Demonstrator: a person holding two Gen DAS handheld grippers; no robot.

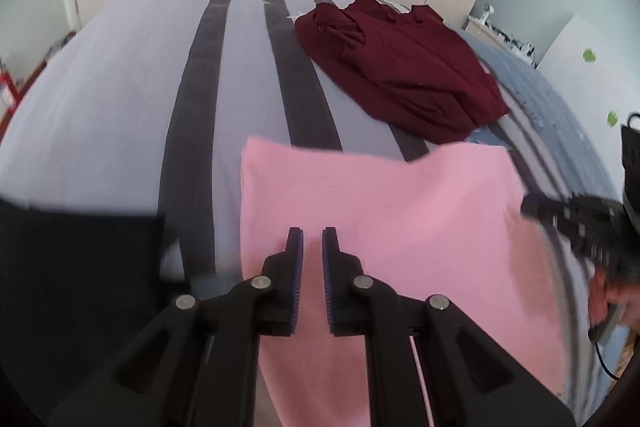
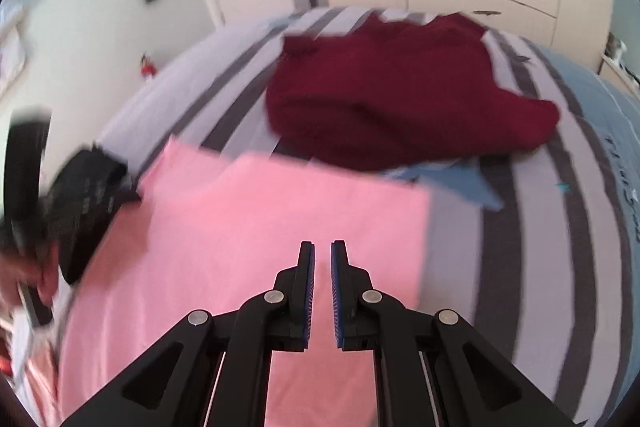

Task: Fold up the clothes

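Striped bedding point(image 1: 120, 75) bears a flat pink rectangle point(image 1: 380, 211) (smooth knit); both grippers nearly closed, empty.

Each hand holds a black plastic tool with two long fingers. On the left gripper point(image 1: 312, 239) the inner sides of the fingers have blue pads point(image 1: 298, 291) with tiny ridges. Round silver screws point(image 1: 261, 282) sit where the black arms join, four in a row. The right gripper point(image 2: 322, 253) looks the same: black arms, blue ridged pads point(image 2: 335, 299), shiny round screws point(image 2: 372, 295). Thin pale rods run along the arms lower down. A thin black cable point(image 1: 602, 361) hangs near the far tool.
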